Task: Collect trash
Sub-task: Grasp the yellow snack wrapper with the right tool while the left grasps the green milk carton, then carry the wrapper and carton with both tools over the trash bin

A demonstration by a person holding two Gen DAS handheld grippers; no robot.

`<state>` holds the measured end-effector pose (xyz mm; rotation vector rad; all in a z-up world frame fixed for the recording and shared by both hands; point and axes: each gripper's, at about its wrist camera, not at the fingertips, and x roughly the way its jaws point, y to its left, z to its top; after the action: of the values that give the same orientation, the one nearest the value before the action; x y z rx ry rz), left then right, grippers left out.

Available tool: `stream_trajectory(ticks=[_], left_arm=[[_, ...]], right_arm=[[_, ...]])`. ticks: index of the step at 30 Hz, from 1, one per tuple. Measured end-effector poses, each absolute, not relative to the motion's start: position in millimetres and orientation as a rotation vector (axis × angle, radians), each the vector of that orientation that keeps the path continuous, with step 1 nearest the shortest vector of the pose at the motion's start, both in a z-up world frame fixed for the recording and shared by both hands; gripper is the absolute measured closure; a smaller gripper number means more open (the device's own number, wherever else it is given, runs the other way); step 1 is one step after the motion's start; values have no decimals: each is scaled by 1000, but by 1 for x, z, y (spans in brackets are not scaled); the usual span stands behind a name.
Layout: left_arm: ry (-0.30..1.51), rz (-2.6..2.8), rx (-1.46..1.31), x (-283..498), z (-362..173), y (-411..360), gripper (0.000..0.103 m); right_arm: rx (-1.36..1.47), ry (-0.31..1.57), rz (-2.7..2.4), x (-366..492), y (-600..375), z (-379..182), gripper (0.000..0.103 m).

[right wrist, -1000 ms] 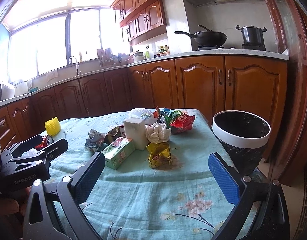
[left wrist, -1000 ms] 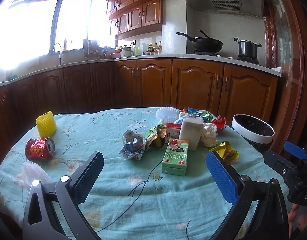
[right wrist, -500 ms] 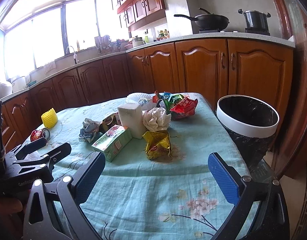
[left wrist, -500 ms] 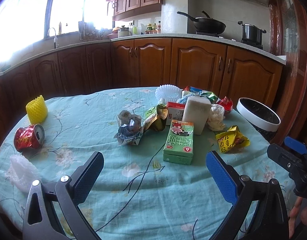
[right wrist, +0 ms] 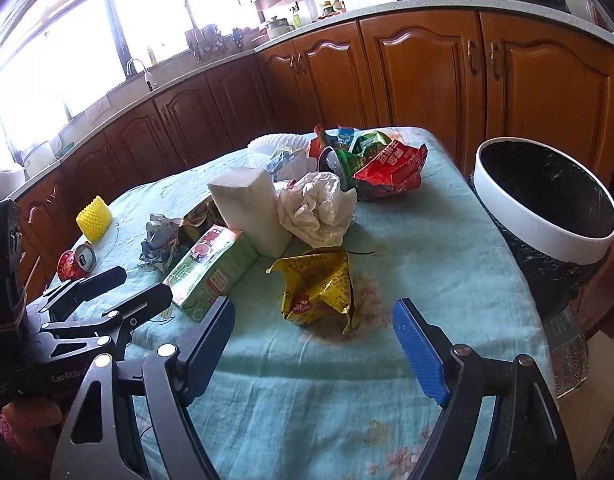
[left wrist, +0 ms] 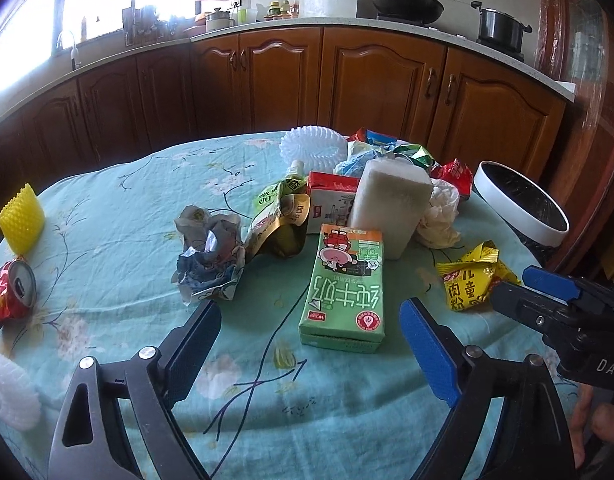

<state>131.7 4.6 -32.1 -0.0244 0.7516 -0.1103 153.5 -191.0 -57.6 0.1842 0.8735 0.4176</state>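
Note:
Trash lies piled on a table under a teal flowered cloth (left wrist: 107, 220). A green milk carton (left wrist: 345, 290) lies flat just ahead of my left gripper (left wrist: 311, 320), whose jaws are closing with nothing between them. A crumpled yellow snack wrapper (right wrist: 319, 286) lies just in front of my right gripper (right wrist: 313, 316), also closing on nothing. A white foam block (left wrist: 389, 206), a crumpled white tissue (right wrist: 317, 208), grey crumpled paper (left wrist: 211, 258), a green pouch (left wrist: 279, 216) and red wrappers (right wrist: 391, 168) sit behind. A black bin with a white rim (right wrist: 547, 216) stands at the table's right edge.
A crushed red can (left wrist: 11, 292), a yellow foam net (left wrist: 21, 218) and a white foam net (left wrist: 7, 392) lie at the table's left side. Wooden cabinets (left wrist: 379, 80) and a counter run behind. The right gripper (left wrist: 563, 312) shows at the left view's right edge.
Both grippers have moved forward and tipped downward, so the trash looms closer. The jaws of both have narrowed a little.

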Motion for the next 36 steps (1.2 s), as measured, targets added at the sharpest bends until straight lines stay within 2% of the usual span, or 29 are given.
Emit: stream_trajectory(ticks=[4,6,7,8,10,11,12,16,27,36], left_arm=[[781,-127,-6,149,-41,-1,12],[799,-133,6,156,-46,-4,16],[809,-138,11,159,-49,-6,18],[821,-145,12,163,-51,-6,25],[851,-163,4,171,-56,-8,38],[867,-175,-6,175,-59,-8,51],[882,-184,-16,178,-62,-8,54],[848,-198,-18,173,-56,-5,54],[778,-352,14,137,-25,-42,54],[796,-452,20,169,-25,-83,54]], right_arm=[[209,918,431,169,-192,-67,31],[222,944,435,176,-193,-73,41],[234,956,440,179,-194,-77,51],[256,968,450,180,-197,-80,58],[300,974,461,181,-203,-82,63],[305,970,457,180,-206,-82,72],[316,969,458,179,-210,-81,75],[344,957,453,176,-222,-78,83],[361,894,406,156,-267,-61,85],[389,860,302,165,-320,-54,85]])
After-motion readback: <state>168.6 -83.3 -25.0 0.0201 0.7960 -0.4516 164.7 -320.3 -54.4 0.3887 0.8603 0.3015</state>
